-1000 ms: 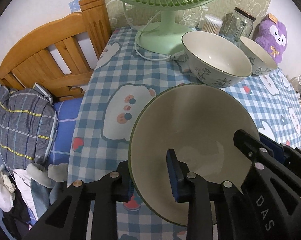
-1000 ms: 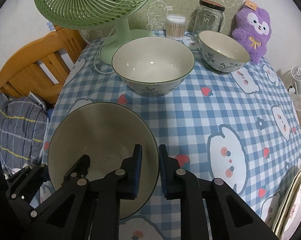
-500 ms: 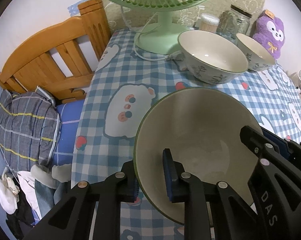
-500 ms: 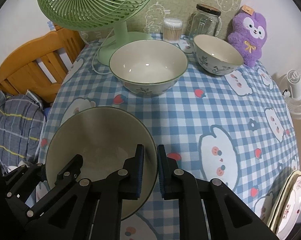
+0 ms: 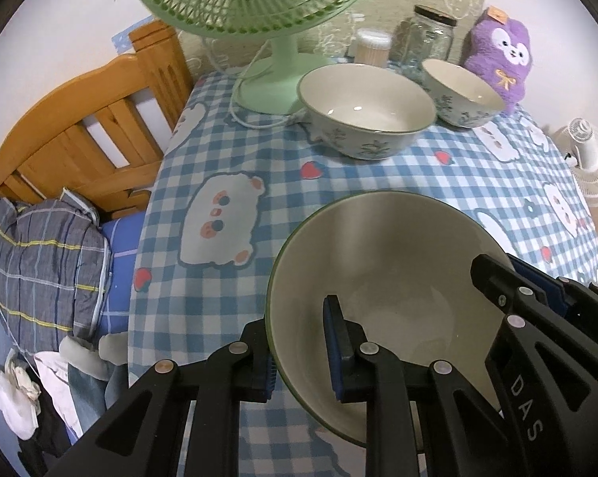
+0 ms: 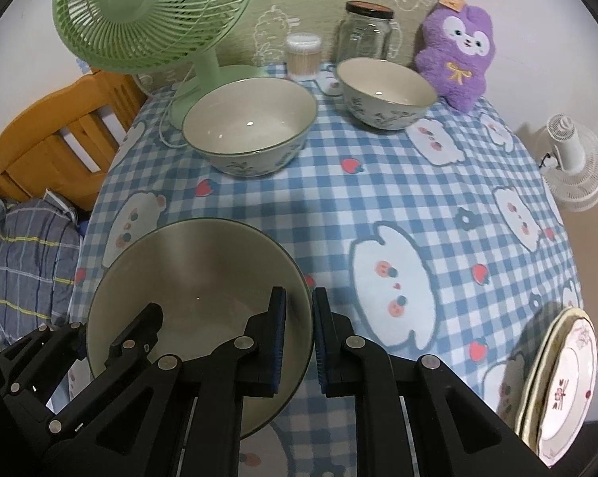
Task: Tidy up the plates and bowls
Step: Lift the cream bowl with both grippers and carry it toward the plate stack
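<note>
Two grippers clamp one bowl (image 5: 390,278) | left gripper (image 5: 300,348) near rim | right gripper (image 6: 299,336) opposite rim

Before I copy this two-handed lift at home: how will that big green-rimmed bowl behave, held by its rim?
The big bowl looks glazed, so probably slippery under the pads. It looks like ceramic: likely heavy and breakable if dropped. The left gripper and right gripper clamp opposite rim edges, so uneven lifting could tilt it.

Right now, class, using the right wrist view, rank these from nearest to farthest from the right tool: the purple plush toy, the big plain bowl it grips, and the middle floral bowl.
1. Big plain bowl, gripped at its rim by the right tool.
2. Middle floral bowl, ahead, beside the green fan.
3. Purple plush toy, far back right.
</note>
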A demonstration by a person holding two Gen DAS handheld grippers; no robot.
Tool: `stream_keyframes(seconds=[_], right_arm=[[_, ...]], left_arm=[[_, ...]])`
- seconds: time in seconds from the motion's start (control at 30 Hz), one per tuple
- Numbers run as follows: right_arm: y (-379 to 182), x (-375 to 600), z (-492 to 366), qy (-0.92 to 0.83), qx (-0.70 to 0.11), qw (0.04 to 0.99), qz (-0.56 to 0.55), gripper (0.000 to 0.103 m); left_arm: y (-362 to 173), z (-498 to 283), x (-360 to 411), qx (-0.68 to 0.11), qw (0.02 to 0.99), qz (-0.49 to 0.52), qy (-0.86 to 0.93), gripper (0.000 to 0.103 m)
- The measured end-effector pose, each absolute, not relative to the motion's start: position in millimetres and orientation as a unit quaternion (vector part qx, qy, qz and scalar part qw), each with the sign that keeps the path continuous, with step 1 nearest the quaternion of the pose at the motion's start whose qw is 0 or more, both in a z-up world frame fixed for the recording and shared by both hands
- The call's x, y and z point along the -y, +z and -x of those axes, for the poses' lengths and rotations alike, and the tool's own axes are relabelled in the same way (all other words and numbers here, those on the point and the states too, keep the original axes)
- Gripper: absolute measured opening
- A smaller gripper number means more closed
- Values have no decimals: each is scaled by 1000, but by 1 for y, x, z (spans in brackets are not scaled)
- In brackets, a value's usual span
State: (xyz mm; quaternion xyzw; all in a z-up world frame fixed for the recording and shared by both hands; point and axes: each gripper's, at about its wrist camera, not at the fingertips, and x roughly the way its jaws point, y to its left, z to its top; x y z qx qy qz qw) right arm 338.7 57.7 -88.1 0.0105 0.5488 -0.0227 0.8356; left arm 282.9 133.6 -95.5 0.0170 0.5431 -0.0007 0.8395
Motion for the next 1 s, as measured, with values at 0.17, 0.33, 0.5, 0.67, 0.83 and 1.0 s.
stream_keyframes(seconds=[0.17, 0.33, 0.5, 0.67, 0.83, 1.0], right_arm=[[-82, -41, -328, -31, -546, 837, -15, 16], [-78, -22, -318, -33, -545, 838, -16, 16], [-75, 1, -306, -39, -546, 836, -19, 16], [-73, 22, -296, -39, -548, 835, -17, 16], [-73, 42, -286, -40, -550, 834, -18, 16], [-73, 60, -276, -38, -551, 834, -18, 16]], left_arm=[[-89, -276, -116, -540, 842, -22, -10, 18], [-84, -268, -97, -537, 843, -26, -11, 18], [-82, -262, -75, -537, 843, -26, -18, 18], [-81, -253, -51, -536, 843, -31, -22, 18], [-82, -245, -30, -539, 842, -27, -20, 18], [-83, -236, -13, -540, 841, -25, -19, 18]])
